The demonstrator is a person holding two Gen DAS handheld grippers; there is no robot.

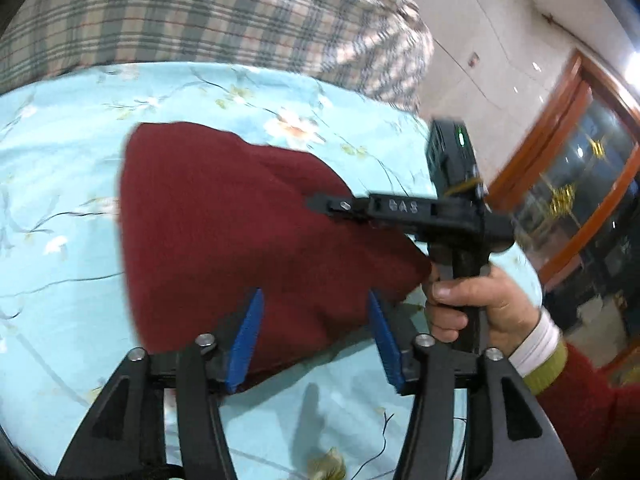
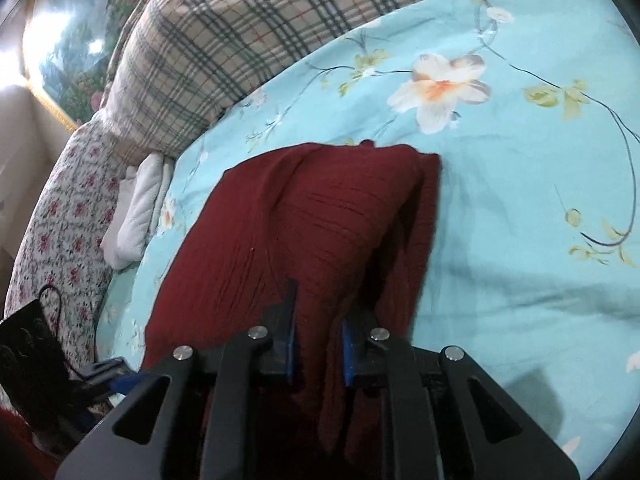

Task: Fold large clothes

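Bed sheet (image 2: 520,208) carries the red garment (image 2: 312,216). Your right tongs (image 2: 318,344) pinch its edge to lift a fold; left tongs (image 1: 314,344) wide open, empty.

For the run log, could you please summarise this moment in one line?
left gripper: open over red garment | right gripper: shut on red garment | surface: floral bedsheet

Left tool (image 1: 316,336) spread wide; right tool (image 2: 318,334) pinched nearly closed

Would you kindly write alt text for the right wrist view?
The right gripper pinches a bunched fold of dark red garment on a light blue floral bedsheet. A plaid quilt lies behind.
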